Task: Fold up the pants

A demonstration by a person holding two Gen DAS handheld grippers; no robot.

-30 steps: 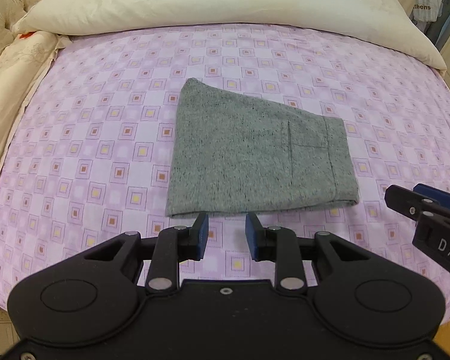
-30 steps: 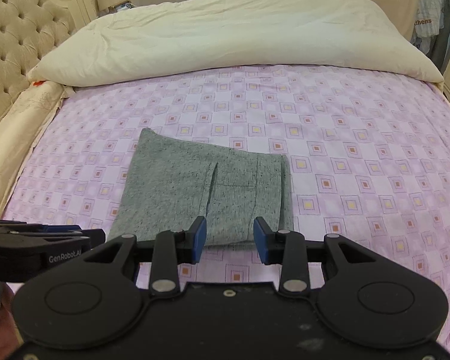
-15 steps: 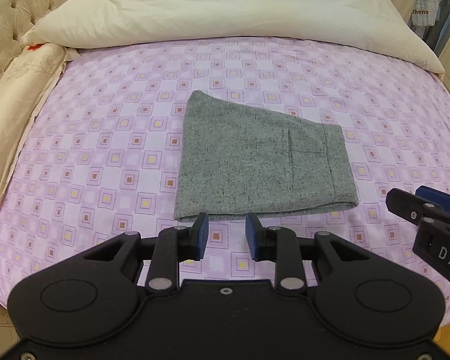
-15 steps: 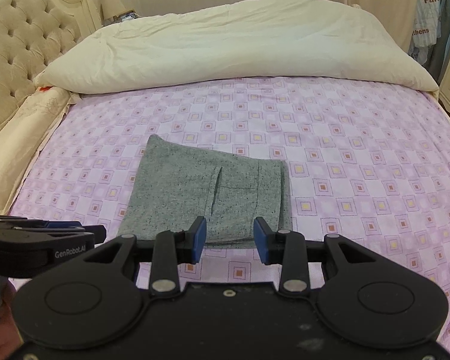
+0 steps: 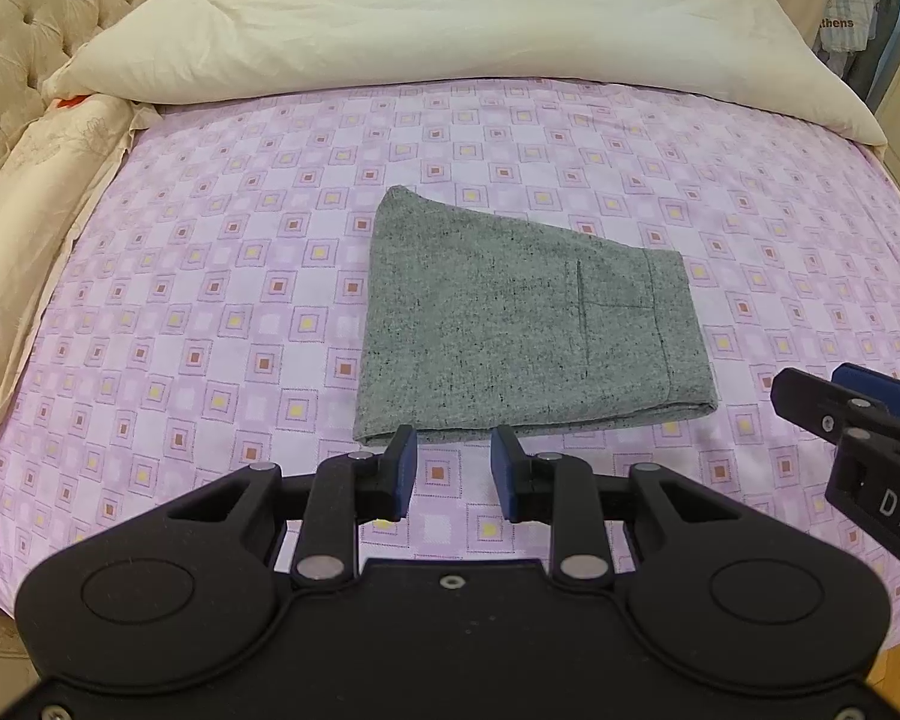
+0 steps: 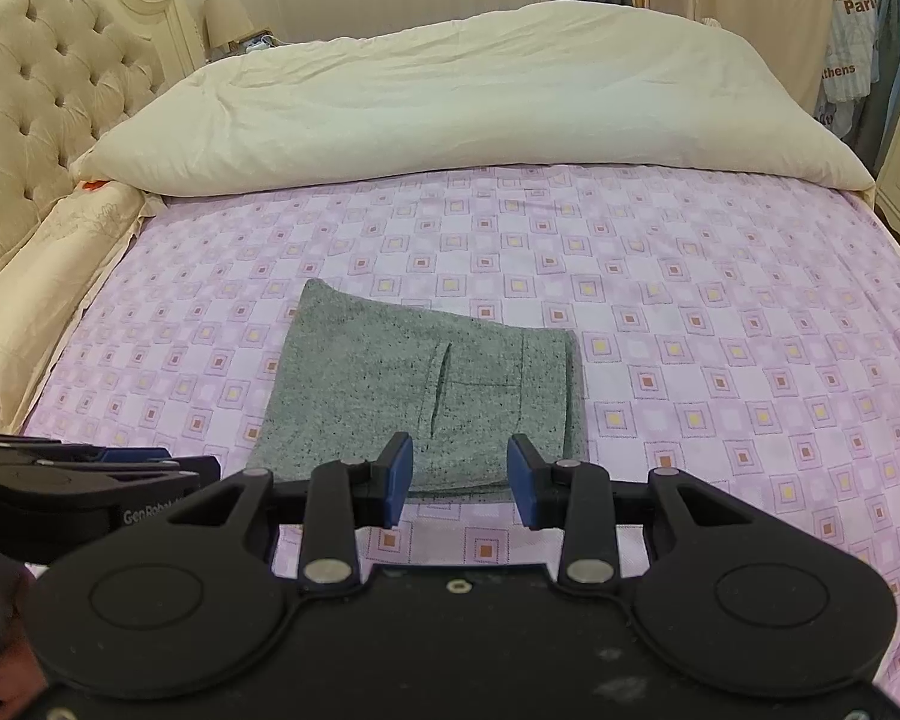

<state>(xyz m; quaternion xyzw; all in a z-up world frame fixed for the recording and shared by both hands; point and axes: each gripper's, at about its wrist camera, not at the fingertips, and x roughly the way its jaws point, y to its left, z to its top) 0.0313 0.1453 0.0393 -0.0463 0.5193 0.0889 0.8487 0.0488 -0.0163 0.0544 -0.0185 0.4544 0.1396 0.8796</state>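
One folded pair of grey pants (image 5: 522, 324) lies on one bed (image 5: 210, 252). One cream duvet (image 6: 468, 102), one pillow (image 6: 36, 294). Two tongs: left tongs (image 5: 453, 468), right tongs (image 6: 459, 477).

grey flecked knit pants (image 5: 522, 330), matt cotton sheet (image 5: 210, 300), matt plastic claw (image 5: 453, 471)

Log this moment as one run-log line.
phase: fold done | folded grey flecked fabric pants: flat on purple checked bedsheet | left hand-held gripper: open, empty | right hand-held gripper: open, empty

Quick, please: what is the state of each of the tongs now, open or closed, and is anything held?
Left tongs: open, holding nothing, short of the folded grey pants.
Right tongs: open, holding nothing, not touching the pants.
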